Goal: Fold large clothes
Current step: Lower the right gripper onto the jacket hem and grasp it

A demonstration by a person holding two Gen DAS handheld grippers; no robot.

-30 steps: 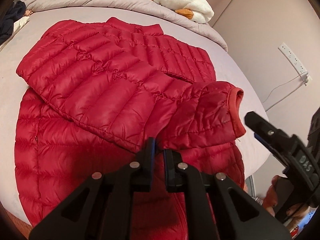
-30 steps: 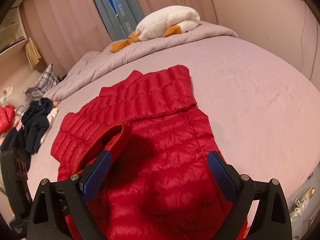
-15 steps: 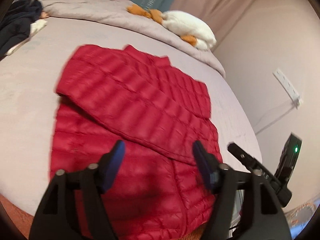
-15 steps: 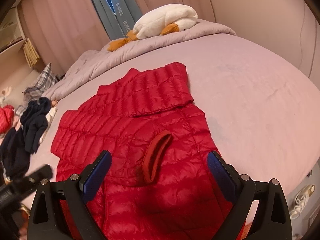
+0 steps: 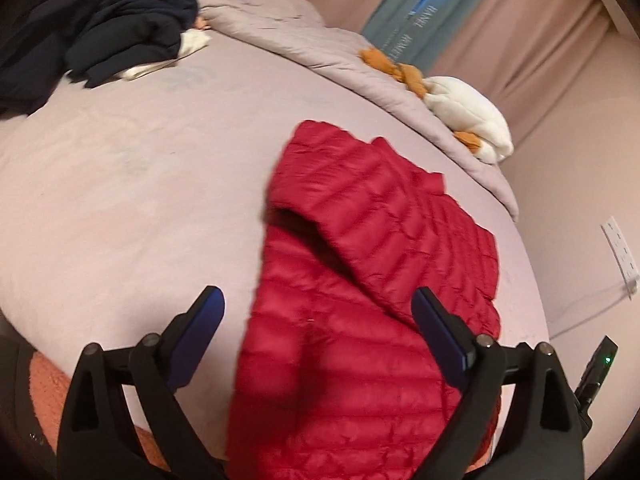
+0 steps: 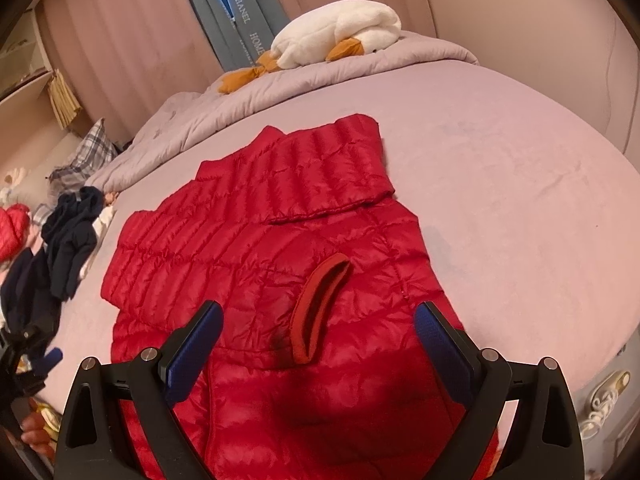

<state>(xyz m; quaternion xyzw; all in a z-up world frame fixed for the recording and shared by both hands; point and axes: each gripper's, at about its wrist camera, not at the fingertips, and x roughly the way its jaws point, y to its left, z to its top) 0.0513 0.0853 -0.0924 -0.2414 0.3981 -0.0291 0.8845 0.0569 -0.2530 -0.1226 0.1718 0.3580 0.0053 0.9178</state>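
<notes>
Since sleeve (image 6: 320, 312) dropped onto jacket (image 6: 280, 280), left tongs (image 5: 316, 320) just spread, empty; right tongs (image 6: 316, 328) released.

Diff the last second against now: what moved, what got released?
Left claw let go of the red jacket's sleeve: its jaws have just been opening, nothing between them now, and it pulled back from the jacket. The sleeve stays folded across the body, cuff lying on top. Right claw unchanged: open, above the jacket. Bed, plush goose, dark clothes unchanged.
</notes>
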